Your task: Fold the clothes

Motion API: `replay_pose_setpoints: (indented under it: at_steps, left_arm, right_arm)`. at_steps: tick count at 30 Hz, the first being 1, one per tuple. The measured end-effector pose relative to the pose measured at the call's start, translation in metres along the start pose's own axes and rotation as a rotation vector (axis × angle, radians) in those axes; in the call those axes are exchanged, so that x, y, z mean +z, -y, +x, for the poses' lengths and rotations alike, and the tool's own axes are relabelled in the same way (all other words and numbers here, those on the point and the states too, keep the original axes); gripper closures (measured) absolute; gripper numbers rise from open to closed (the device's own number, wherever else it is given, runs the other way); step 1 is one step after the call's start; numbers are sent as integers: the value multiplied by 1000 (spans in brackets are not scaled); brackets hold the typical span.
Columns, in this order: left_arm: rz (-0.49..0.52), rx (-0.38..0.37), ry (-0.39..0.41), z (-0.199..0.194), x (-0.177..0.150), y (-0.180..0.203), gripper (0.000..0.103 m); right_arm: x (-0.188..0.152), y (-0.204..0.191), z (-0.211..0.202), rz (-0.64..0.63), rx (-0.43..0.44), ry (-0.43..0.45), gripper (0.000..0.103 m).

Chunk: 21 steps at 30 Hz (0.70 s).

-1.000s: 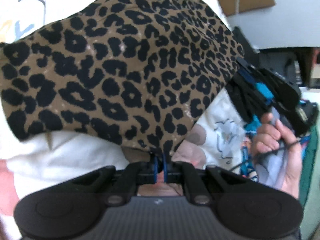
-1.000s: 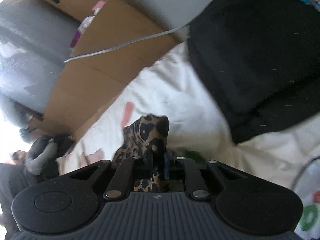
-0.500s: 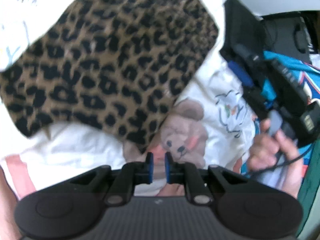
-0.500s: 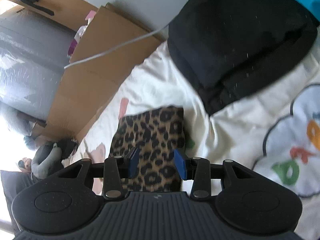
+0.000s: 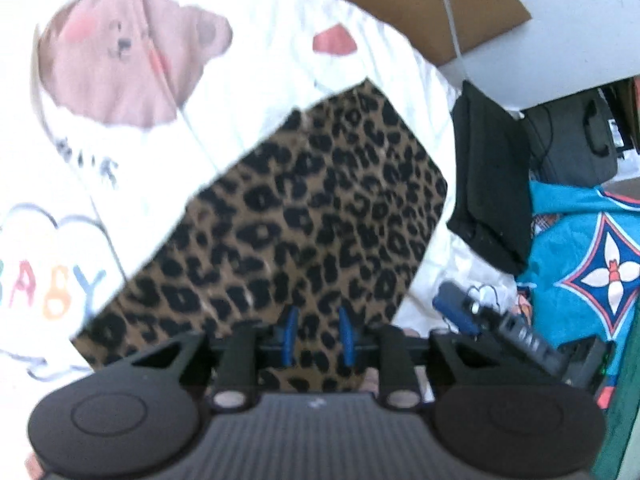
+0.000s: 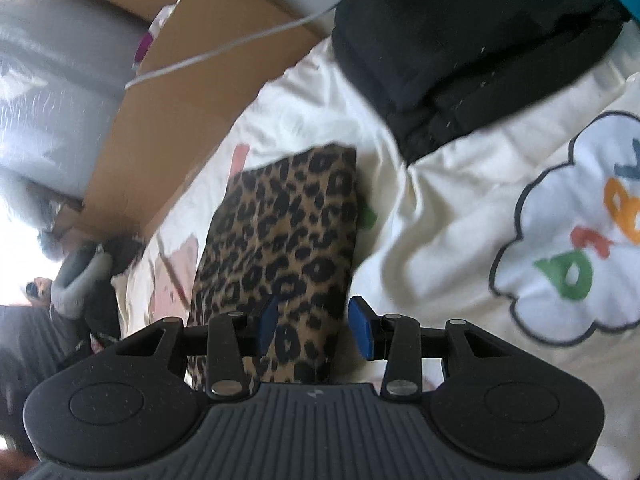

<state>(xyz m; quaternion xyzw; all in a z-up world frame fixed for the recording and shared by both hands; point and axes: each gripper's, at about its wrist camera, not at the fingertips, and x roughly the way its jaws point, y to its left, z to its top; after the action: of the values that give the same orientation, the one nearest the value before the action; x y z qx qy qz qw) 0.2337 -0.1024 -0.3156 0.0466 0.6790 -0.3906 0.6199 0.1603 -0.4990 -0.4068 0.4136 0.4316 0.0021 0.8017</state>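
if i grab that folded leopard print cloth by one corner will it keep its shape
Probably not. The leopard print cloth looks like thin soft fabric lying flat on the bedspread, so it would likely droop and unfold. It seems light, and a push would probably bunch it rather than slide it.

Black tool (image 6: 312, 326), blue pads (image 6: 267, 322), silver screws, ribbed housing.

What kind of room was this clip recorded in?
Probably a bedroom at home: the leopard-print garment lies folded on a cartoon-print quilt, with a folded black garment and cardboard boxes beside it.
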Motion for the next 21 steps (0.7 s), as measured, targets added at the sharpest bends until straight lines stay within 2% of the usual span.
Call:
replay_pose_setpoints:
  at_steps: [4, 6, 9, 13, 17, 19, 20, 21]
  left_arm:
    - [76, 85, 13, -7, 12, 2, 79]
    - [82, 120, 14, -7, 19, 5, 79]
    - [123, 150, -7, -11, 30, 12, 75]
    - [202, 178, -30, -13, 41, 19, 66]
    - [180, 176, 2, -17, 55, 14, 65]
    - [179, 178, 32, -22, 65, 11, 56]
    - [181, 179, 46, -25, 70, 9, 47]
    - [208, 181, 47, -26, 74, 10, 43]
  right_arm:
    - [-7, -3, -3, -15, 13, -7, 58]
    - [-13, -2, -7, 7, 14, 14, 57]
    - [-23, 1, -9, 62, 21, 31, 57]
    - [-32, 0, -7, 79, 21, 41, 52]
    - [-37, -1, -8, 116, 15, 66, 52]
    - [-38, -2, -9, 124, 11, 78, 52]
    - [-38, -4, -9, 100, 7, 80, 52]
    - [-37, -4, -9, 79, 5, 81, 52]
